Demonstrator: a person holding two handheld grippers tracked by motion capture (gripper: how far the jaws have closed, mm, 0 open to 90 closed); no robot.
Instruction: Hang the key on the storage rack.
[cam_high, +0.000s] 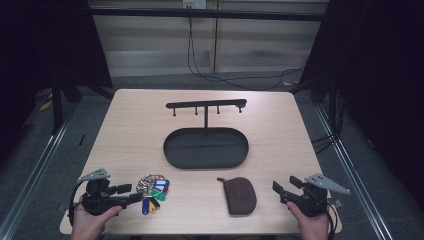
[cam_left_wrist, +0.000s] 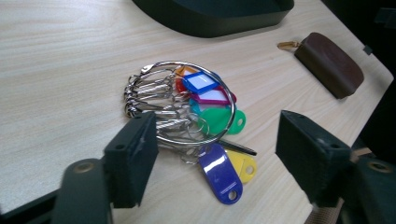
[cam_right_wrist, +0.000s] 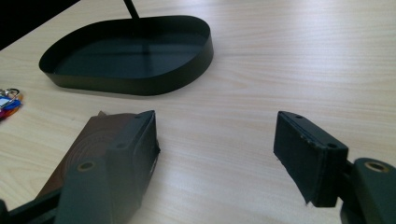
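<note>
The bunch of keys (cam_high: 152, 192) lies flat on the bench (cam_high: 125, 130), near its front edge on the person's left, just ahead of the left tool (cam_high: 131, 194). That tool's jaws stand wide apart with nothing between the pads; in the left gripper view the big steel ring (cam_left_wrist: 223, 91) sits on the wood just beyond them, with the blue tag (cam_left_wrist: 221, 171) and yellow tag (cam_left_wrist: 244, 164) nearest the camera. The right tool (cam_high: 281, 190) is likewise wide open and empty, resting low beside the brown zip pouch (cam_high: 239, 195), which its left jaw partly covers in the right gripper view.

The bunch looks light but loose: many small clips and plastic tags hang on one stiff ring, so it will probably swing and rattle once lifted, and the smooth tags would likely slide in the pads. The ring itself is the sound place to grip, on its bare arc away from the clips, which also leaves it free to go over a peg of the black stand (cam_high: 206, 106) behind the oval tray (cam_high: 172, 155). The pouch seems soft, perhaps leather, and would take a pinch across its body.
</note>
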